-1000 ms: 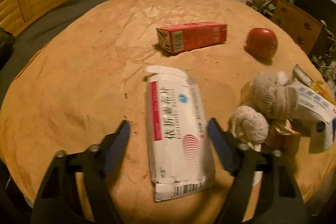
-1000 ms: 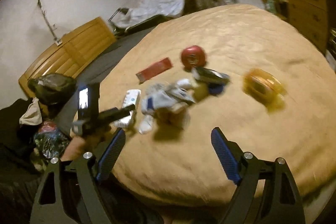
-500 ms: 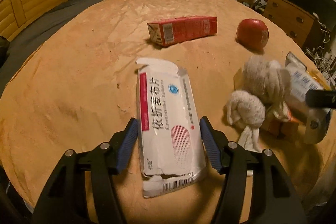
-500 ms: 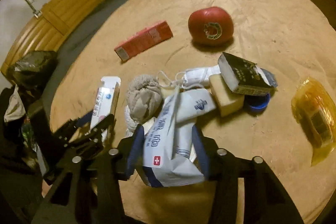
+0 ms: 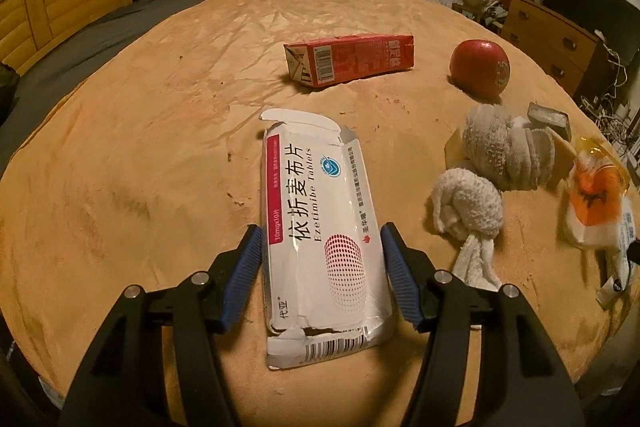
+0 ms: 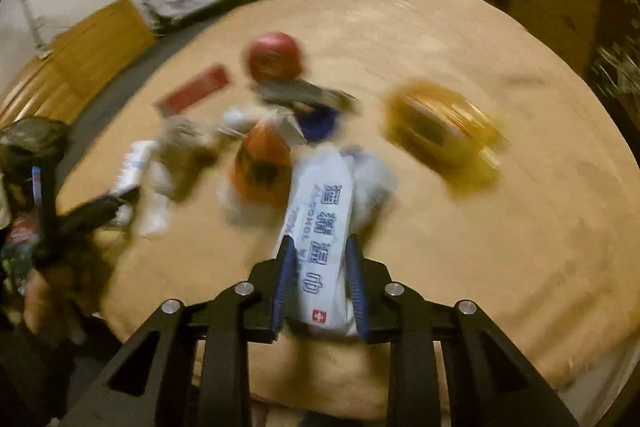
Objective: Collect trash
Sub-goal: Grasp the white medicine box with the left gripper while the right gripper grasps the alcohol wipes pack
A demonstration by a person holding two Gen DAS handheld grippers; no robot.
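So both grabs are on now. My left gripper (image 5: 322, 263) is clamped on the white tablet box (image 5: 320, 227), which lies flat near the front edge of the bed cover (image 5: 120, 147). My right gripper (image 6: 320, 291) is closing, squeezing the wipes packet (image 6: 324, 227) near the same edge. Nothing's binned yet as far as I can see: red carton (image 5: 350, 59), orange wrapper (image 5: 592, 199) and yellow wrapper (image 6: 444, 131) are left too.

left gripper (image 5: 322, 269) | black frame | blue ribbed pads | silver screws
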